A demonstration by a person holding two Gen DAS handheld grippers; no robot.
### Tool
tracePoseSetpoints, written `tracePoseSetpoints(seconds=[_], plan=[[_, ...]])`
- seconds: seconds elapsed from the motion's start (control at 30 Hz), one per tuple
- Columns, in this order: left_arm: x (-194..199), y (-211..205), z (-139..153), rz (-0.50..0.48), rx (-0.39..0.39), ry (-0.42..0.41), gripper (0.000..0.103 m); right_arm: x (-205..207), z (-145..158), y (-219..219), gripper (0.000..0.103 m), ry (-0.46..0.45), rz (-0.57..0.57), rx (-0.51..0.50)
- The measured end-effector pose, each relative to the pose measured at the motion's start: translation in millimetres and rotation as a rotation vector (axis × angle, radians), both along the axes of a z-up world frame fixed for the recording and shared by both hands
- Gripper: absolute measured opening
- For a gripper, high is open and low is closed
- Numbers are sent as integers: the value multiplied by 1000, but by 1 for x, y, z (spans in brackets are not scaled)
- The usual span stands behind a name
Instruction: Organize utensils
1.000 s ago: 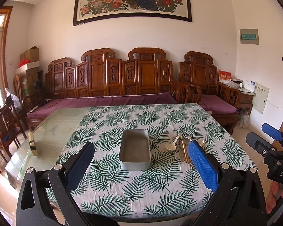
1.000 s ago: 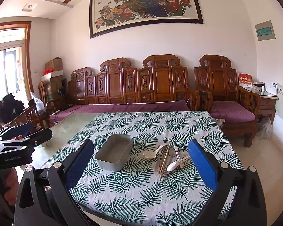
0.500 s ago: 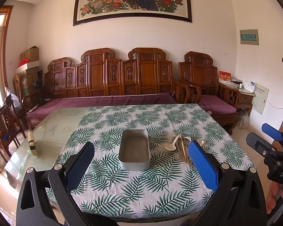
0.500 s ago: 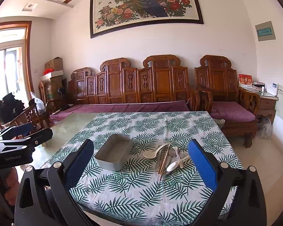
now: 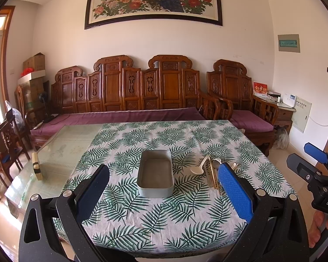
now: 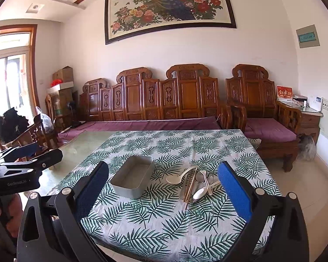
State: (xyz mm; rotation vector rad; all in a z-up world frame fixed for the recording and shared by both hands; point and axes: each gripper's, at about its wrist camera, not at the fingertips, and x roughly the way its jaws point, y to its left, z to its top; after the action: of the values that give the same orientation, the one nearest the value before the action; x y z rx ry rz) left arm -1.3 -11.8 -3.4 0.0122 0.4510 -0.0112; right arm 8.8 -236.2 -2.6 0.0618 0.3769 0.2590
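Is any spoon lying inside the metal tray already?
No, the metal tray holds nothing, while the spoons and chopsticks lie piled on the tablecloth beside it.

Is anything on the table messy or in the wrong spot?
Yes. The white spoons, metal spoon and wooden chopsticks lie crisscrossed in a jumbled pile on the leaf-print tablecloth, beside the grey rectangular metal tin, which has nothing in it.
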Motion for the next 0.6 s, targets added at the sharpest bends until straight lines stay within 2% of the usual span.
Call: tracePoseSetpoints(seconds=[0.6], plan=[[7,0,-7,-11,-9,29,97,2,-6,-2,101,7,0,-1]])
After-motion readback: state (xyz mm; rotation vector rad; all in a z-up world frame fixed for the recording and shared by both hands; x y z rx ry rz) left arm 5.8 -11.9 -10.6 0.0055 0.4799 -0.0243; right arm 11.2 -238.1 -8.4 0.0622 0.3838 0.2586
